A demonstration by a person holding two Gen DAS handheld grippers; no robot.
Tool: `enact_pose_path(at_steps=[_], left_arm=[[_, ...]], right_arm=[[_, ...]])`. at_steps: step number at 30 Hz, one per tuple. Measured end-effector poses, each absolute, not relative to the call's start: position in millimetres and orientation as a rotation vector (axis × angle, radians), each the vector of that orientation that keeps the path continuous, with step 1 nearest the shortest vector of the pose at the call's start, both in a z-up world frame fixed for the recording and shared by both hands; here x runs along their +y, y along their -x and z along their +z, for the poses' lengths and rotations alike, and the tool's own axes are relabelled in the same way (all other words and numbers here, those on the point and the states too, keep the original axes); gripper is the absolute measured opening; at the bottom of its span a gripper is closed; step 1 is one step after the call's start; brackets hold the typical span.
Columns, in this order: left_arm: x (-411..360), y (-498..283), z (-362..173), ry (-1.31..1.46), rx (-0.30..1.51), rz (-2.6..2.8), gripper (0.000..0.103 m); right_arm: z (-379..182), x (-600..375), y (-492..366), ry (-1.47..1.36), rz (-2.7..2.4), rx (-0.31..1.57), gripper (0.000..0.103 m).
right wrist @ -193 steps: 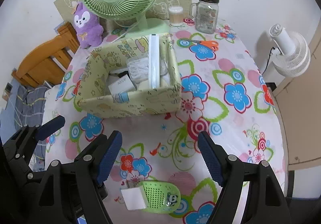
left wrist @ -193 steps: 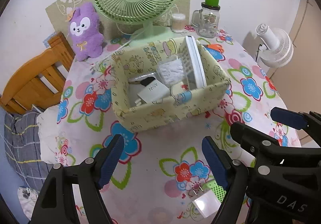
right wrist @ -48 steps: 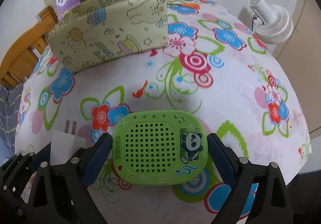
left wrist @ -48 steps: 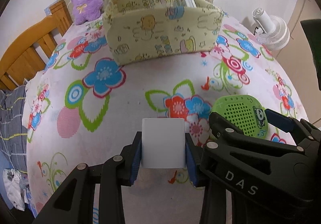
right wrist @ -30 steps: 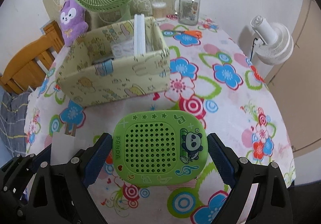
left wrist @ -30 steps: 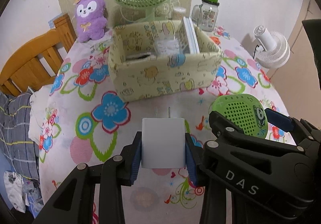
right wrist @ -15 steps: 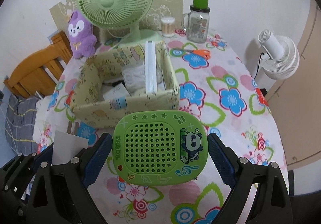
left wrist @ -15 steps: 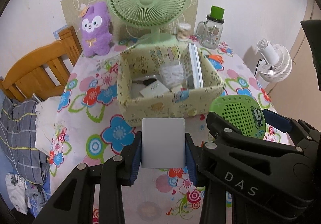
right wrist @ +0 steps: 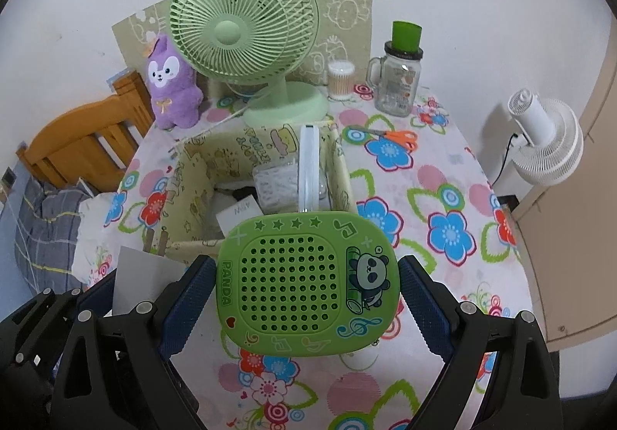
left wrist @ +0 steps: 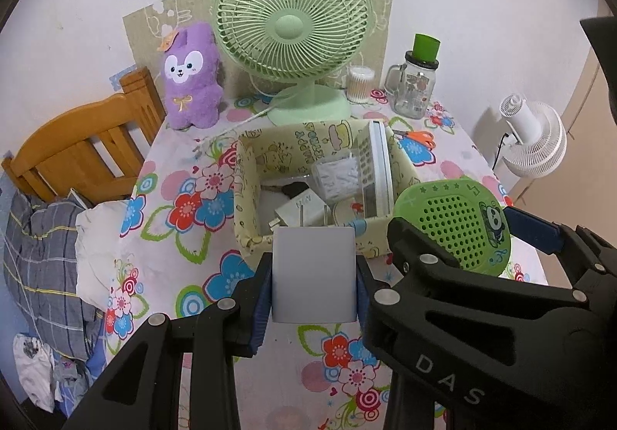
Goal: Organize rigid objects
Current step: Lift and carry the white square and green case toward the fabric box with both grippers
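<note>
Your left gripper (left wrist: 313,277) jaws pinch the white charger (left wrist: 313,272); your right gripper (right wrist: 307,289) jaws pinch the green panda speaker (right wrist: 307,285). Both hang above the counter (right wrist: 443,175), before the yellow box (left wrist: 246,198).

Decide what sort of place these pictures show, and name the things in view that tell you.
Probably a bedroom or small living space in a home: a table under a floral tablecloth, a purple plush toy beside a green desk fan, and a wooden bed frame with rumpled bedding.
</note>
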State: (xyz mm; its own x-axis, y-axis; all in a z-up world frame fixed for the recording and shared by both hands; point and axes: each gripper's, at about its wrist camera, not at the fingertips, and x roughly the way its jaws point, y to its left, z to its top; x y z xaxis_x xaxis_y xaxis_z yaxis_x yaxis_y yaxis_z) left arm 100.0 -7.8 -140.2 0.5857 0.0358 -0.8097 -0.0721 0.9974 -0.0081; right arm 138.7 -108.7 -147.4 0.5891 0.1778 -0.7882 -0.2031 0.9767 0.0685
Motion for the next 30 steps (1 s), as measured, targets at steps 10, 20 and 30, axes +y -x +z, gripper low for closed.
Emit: enact_pose_path(at_steps=[10, 20, 30], left_arm=[[-6.5, -115.5, -138.2, 0.056, 0.947, 0.079, 0.040], [-5.4, -137.7, -138.3, 0.068, 0.939, 0.090, 0.040], [-1.5, -165.2, -142.2, 0.088, 0.943, 0.105, 0.040]], right_arm=[[-140.5, -103.0, -152.8, 0.056, 0.255, 0.908, 0.095], [-137.8, -96.8, -174.2, 0.071, 0.272, 0.903, 0.095], [-140.3, -91.2, -204.9, 0.091, 0.294, 0.901, 0.095]])
